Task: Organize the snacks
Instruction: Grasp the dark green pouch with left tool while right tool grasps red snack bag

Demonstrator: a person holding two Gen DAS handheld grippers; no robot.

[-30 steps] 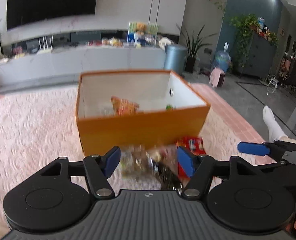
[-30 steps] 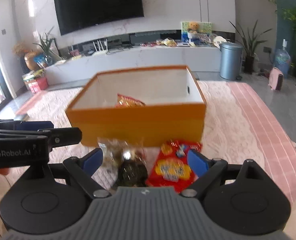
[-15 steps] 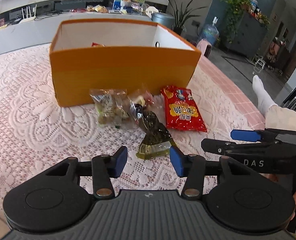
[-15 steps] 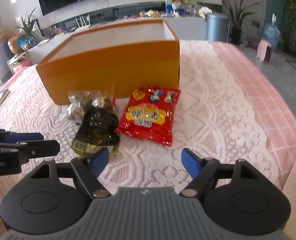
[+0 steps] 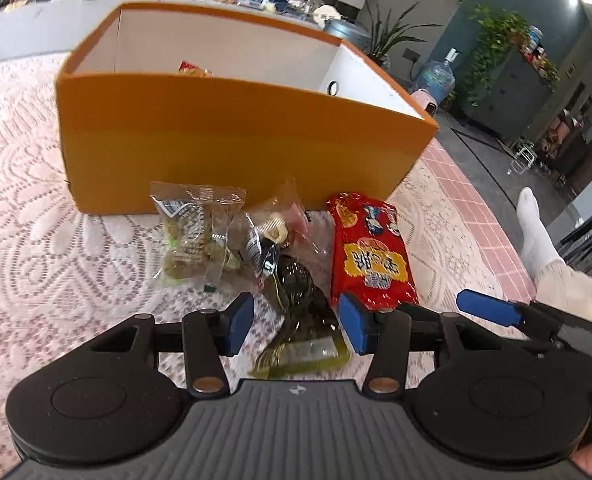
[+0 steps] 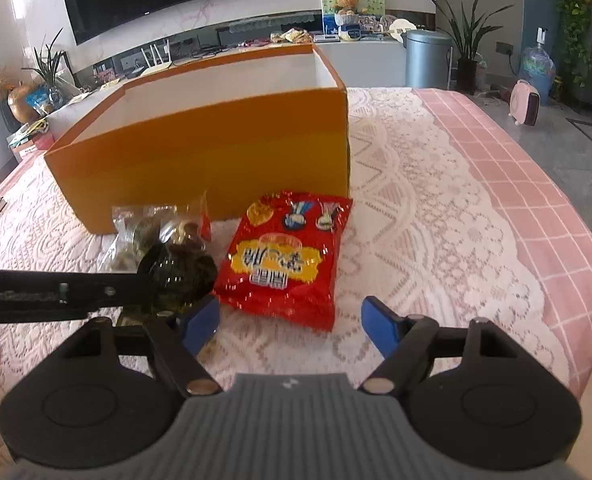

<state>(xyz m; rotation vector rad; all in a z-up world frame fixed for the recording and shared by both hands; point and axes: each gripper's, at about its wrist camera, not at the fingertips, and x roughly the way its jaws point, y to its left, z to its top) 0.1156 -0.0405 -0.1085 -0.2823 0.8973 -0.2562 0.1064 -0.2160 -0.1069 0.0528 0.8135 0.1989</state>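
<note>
An orange box with a white inside stands on the lace cloth and holds a snack pack. In front of it lie a clear bag of greenish snacks, a small clear pack, a dark green pack and a red pack. My left gripper is open, with its pads on either side of the dark green pack. My right gripper is open just before the red pack. The box and the dark pack show there too.
The table has a white lace cloth over pink check. The left gripper's body crosses the right wrist view at the left. The right gripper's finger shows at the right of the left wrist view. A person's socked foot is beyond the table's edge.
Both grippers have moved forward and down toward the snacks. The left gripper's pads now flank the dark green pack. The right gripper is closer to the red pack.
</note>
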